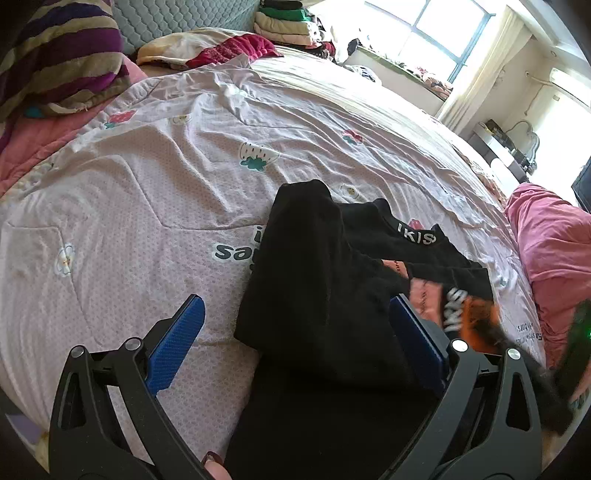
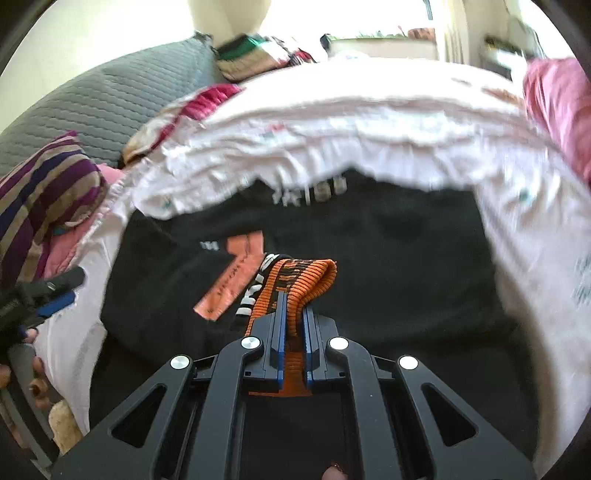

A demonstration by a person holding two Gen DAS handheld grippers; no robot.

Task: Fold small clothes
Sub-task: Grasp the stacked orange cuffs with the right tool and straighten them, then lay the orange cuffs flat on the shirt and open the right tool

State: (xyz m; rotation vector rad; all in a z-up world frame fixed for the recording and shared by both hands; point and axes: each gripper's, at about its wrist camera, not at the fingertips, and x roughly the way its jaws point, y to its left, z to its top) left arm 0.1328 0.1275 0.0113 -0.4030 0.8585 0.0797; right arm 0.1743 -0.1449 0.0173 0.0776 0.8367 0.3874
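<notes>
Left wrist view shows a pale printed quilt (image 1: 184, 177) under a sunny window (image 1: 436, 29), left gripper (image 1: 295, 321) spread wide, right gripper (image 2: 291, 306) pinching the black garment's (image 2: 369, 266) orange cuff (image 2: 310, 273).

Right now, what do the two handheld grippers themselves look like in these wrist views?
Both match: the left gripper and right gripper have matte black linkage frames with triangular cut-outs and round silver pivot bolts. Their flat fingers carry blue textured pads. No cables or sleeves show. A fingernail at the left frame's base wears dark red polish.
</notes>
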